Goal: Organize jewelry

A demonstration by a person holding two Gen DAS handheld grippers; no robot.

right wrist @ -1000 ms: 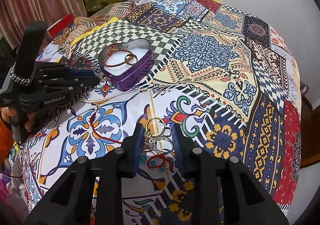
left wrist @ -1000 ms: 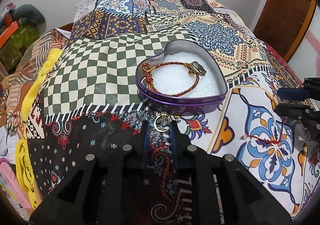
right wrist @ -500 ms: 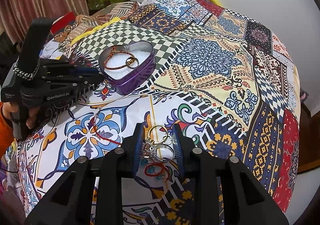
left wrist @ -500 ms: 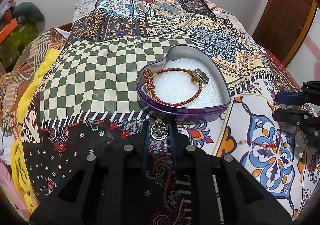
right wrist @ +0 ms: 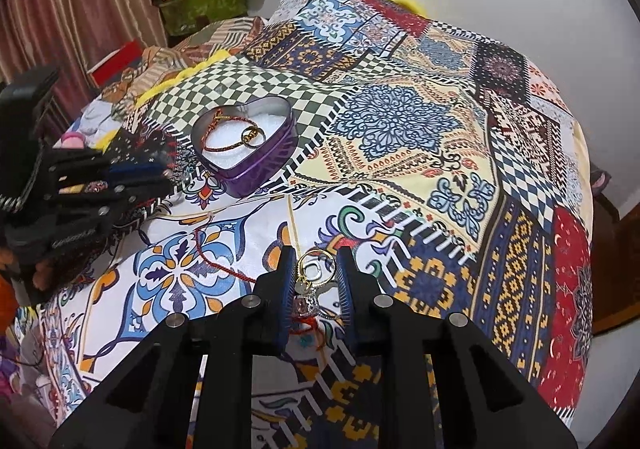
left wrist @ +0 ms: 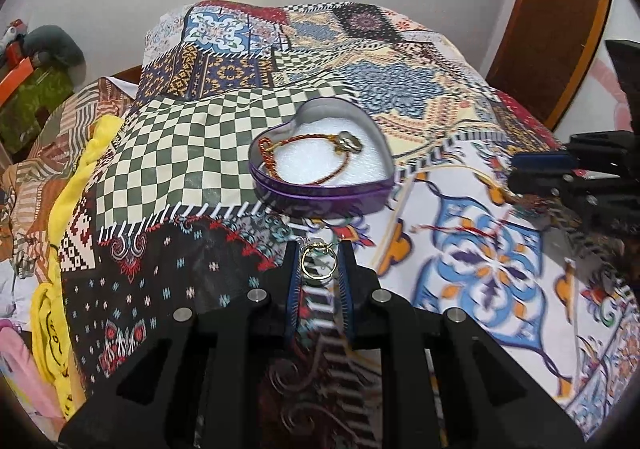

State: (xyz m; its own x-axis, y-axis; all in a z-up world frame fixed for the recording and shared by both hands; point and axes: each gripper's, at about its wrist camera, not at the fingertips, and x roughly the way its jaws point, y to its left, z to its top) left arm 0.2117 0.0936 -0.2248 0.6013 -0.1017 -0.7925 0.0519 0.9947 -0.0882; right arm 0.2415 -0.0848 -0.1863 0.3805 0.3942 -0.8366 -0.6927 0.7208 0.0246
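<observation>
In the left wrist view we see the left gripper (left wrist: 319,263) at lower centre, jaws clamped on a gold ring (left wrist: 318,264), just below the heart-shaped tin (left wrist: 320,189) on the bed (left wrist: 160,153); a braided bracelet (left wrist: 308,157) lies inside. The right gripper (right wrist: 312,273) has just been closing its jaws around a cluster of rings (right wrist: 314,269); we cannot tell whether they press it.

Home bedroom – patchwork bedspread (left wrist: 224,137), wooden door (left wrist: 560,21), curtain (right wrist: 76,5)
</observation>
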